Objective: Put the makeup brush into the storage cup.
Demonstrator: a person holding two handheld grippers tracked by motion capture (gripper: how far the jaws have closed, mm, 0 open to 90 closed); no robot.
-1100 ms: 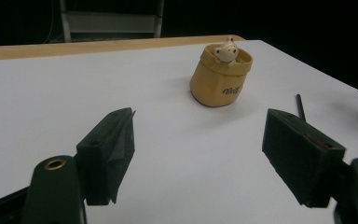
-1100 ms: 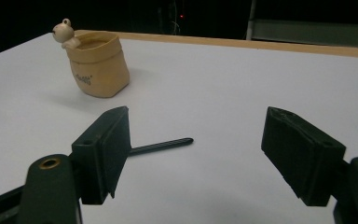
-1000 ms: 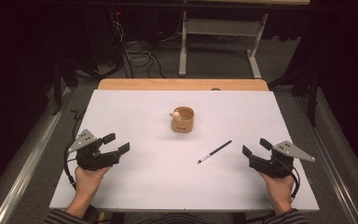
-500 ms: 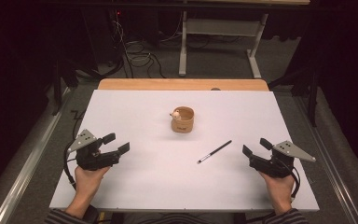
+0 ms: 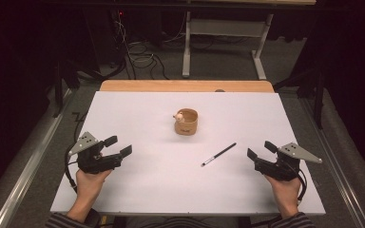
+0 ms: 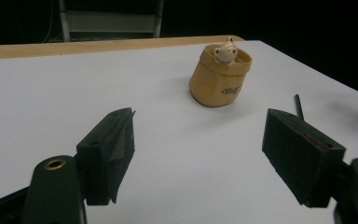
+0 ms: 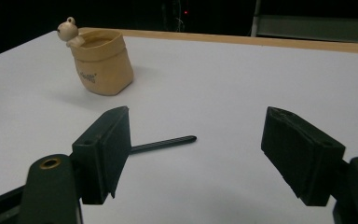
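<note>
Left black two-jaw gripper (image 5: 121,146) low over near-left part of white rectangular table top (image 5: 138,190), jaws spread wide, nothing between them. Right black two-jaw gripper (image 5: 261,149) low over near-right part, jaws also wide apart, empty. Thin black pen with pale tip (image 5: 218,154) flat on table, lying diagonally, just left of right gripper, closer to it than to left one; not touched. In right gripper view pen (image 7: 163,144) partly hidden behind one jaw. Small tan soft pouch-shaped holder with little cream animal figure on rim (image 5: 186,121) upright near table centre, beyond pen, well apart from both grippers. Holder open at top, contents not discernible. Light wooden strip (image 5: 185,86) along far table edge.
</note>
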